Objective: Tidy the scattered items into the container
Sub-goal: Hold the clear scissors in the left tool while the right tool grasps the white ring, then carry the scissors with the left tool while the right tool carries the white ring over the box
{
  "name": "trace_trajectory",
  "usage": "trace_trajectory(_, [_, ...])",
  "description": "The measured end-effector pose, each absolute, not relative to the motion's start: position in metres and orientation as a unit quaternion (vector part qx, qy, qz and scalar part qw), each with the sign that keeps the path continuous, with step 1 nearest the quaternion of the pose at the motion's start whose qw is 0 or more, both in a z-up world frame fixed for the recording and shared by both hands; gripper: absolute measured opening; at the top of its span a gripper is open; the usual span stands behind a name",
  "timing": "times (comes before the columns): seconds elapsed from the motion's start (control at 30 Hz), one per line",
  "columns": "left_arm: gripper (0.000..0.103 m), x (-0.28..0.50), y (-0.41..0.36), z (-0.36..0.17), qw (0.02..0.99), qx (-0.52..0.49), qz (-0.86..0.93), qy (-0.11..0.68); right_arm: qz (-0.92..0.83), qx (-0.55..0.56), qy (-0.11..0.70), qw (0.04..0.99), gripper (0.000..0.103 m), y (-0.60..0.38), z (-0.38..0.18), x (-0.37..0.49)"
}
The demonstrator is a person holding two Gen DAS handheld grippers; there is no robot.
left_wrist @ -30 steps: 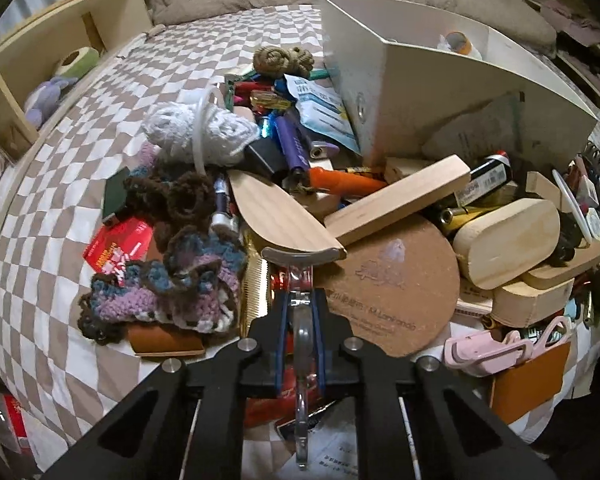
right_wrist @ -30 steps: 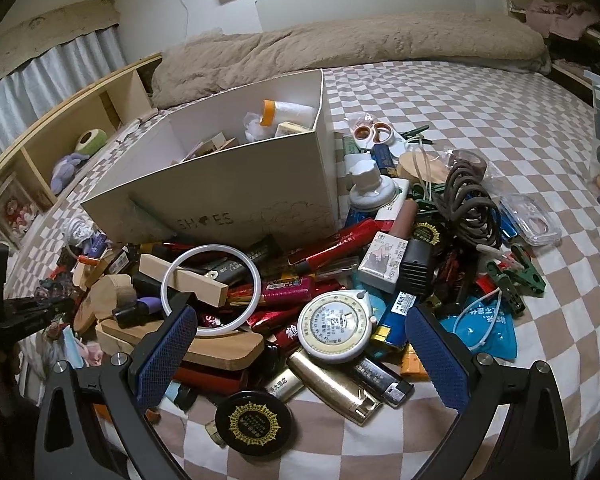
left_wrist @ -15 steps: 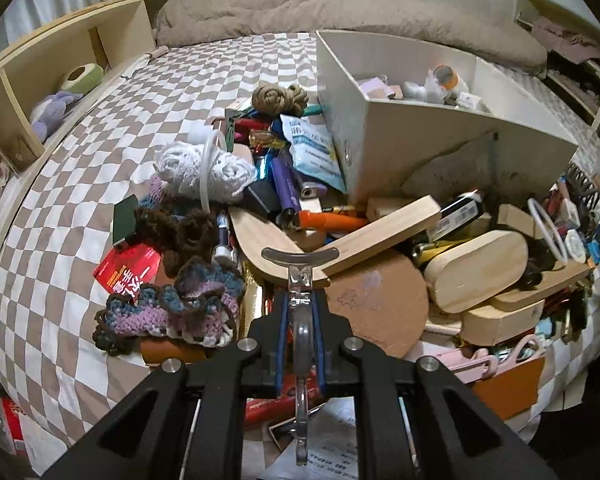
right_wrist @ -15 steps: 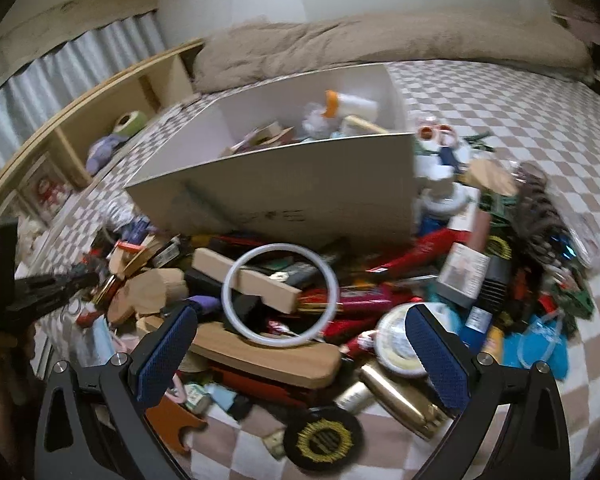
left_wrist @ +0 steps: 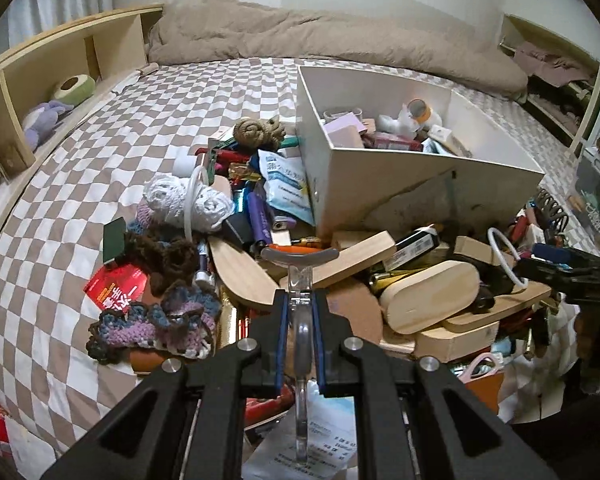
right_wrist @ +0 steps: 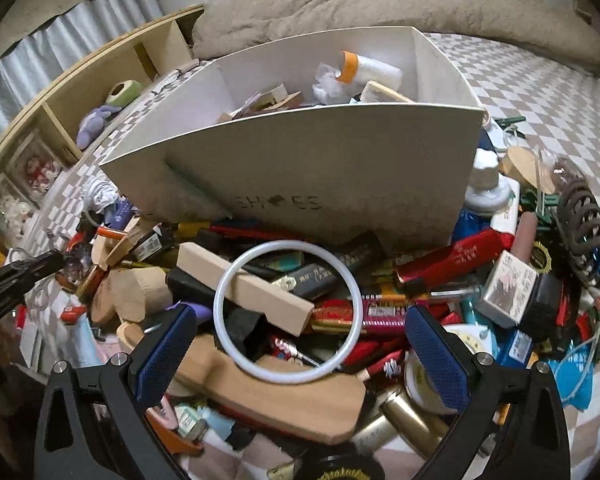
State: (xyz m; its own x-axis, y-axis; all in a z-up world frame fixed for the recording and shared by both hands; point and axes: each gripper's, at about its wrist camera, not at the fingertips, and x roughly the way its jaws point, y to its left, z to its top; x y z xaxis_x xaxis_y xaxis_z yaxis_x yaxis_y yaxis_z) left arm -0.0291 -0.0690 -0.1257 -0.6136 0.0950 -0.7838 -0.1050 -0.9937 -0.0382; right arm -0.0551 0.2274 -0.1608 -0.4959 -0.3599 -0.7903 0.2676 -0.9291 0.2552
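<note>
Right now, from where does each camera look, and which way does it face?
Left wrist: sits on the left gripper, shut on a clear plastic piece, looking down over the pile toward the white box; the right gripper shows at the right edge.
Right wrist: sits on the open right gripper, facing the box's front wall over a white ring; the left gripper shows at the left edge.
Shared: box, ring, wooden block.

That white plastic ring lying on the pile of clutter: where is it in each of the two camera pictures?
Left wrist view: the white ring is at the far right, seen nearly edge-on, above the wooden pieces.
Right wrist view: the ring is at centre, lying over a wooden block, between the open fingers of the right hand-held gripper.
Shared landmark: the white box behind the pile.
</note>
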Motion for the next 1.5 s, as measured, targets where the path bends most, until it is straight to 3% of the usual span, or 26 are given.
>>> trace_trajectory(0.57, [0.012, -0.028, -0.057, -0.123, 0.087, -0.433, 0.897, 0.002, -0.839, 0.487, 0.005, 0.242, 0.103, 0.220, -0.178, -0.077])
trace_trajectory(0.77, [0.012, -0.029, -0.053, -0.126, 0.090, -0.435, 0.896, 0.003, -0.839, 0.481, 0.002, 0.254, 0.084, 0.215, -0.176, -0.071])
trace_trajectory(1.5, [0.012, -0.019, -0.043, -0.099, 0.119, -0.394, 0.911, 0.000, -0.869, 0.438, -0.078, 0.219, 0.084, 0.234, -0.125, -0.026])
